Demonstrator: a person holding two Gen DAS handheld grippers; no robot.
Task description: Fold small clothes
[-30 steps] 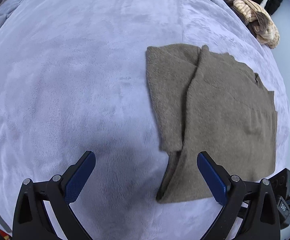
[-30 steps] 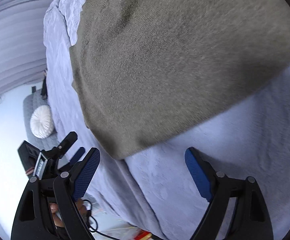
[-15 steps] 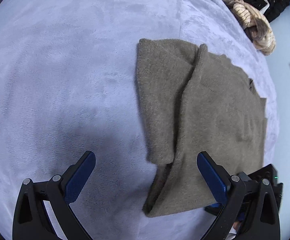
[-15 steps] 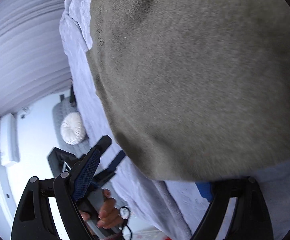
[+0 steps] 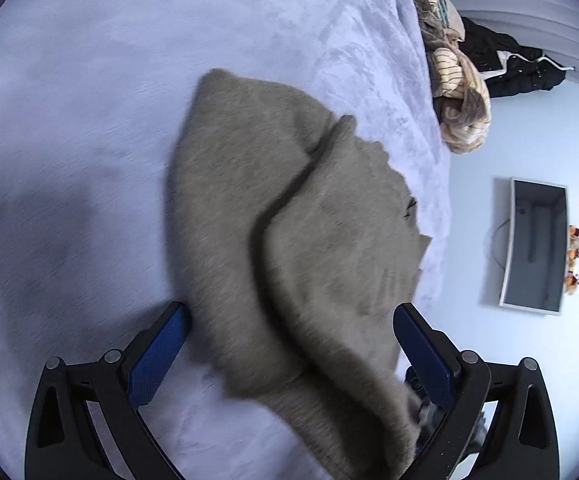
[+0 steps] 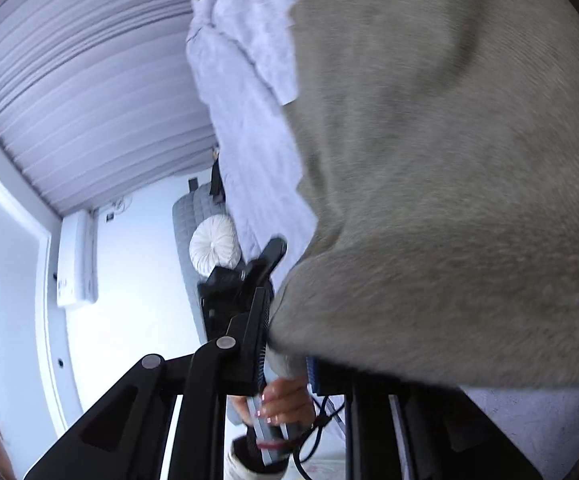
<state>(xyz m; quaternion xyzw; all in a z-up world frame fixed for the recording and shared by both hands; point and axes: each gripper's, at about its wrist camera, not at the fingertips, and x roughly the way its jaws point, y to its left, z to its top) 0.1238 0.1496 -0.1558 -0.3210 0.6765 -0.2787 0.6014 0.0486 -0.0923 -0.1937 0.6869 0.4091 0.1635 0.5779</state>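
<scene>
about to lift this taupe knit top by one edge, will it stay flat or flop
Probably flop: the taupe knit top already drapes and curves where the right gripper pinches its edge. It looks soft and fuzzy, so likely light and unlikely to slip from the pads. The plush blanket may drag on it.

Grey-brown garment [image 5: 289, 248]: near edge motion-blurred, lower corner cut off by frame bottom. It covers left gripper [image 5: 289, 344] right pad's [image 5: 423, 354] inner side. Right wrist view: cloth [image 6: 449, 160] fills frame, hiding right gripper [image 6: 289, 364] fingertips; grip unclear. Hand [image 6: 281, 402] partly hidden behind finger.
</scene>
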